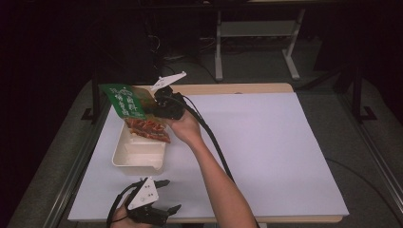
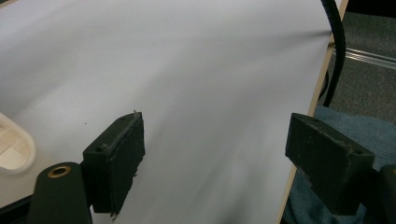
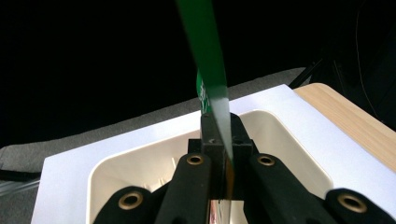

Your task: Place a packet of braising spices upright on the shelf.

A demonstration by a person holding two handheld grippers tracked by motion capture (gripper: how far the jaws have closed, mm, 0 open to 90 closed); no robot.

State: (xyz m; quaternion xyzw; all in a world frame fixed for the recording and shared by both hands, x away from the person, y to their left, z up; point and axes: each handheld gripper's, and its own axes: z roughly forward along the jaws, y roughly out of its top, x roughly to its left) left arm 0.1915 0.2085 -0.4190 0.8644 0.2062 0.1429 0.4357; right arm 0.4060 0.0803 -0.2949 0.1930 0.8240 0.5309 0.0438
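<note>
A green snack bag (image 1: pixel 128 101) with a clear lower part showing reddish food hangs over the far end of a cream tray (image 1: pixel 138 154). My right gripper (image 1: pixel 154 105) is shut on the bag's edge from the right. Seen edge-on in the right gripper view, the bag (image 3: pixel 210 70) rises as a thin green strip from between the closed jaws of the right gripper (image 3: pixel 219 140), with the tray (image 3: pixel 121 168) below. My left gripper (image 1: pixel 164 194) rests at the table's near edge, in front of the tray. Its jaws stand wide apart with nothing between them in the left gripper view (image 2: pixel 215 149).
A white sheet (image 1: pixel 266 142) covers the wooden table (image 1: pixel 247 88). The tray's corner (image 2: pixel 14 149) sits left of the left jaw. A black cable (image 1: pixel 214 142) trails along the right forearm. A white table frame (image 1: pixel 256 33) stands on the floor beyond.
</note>
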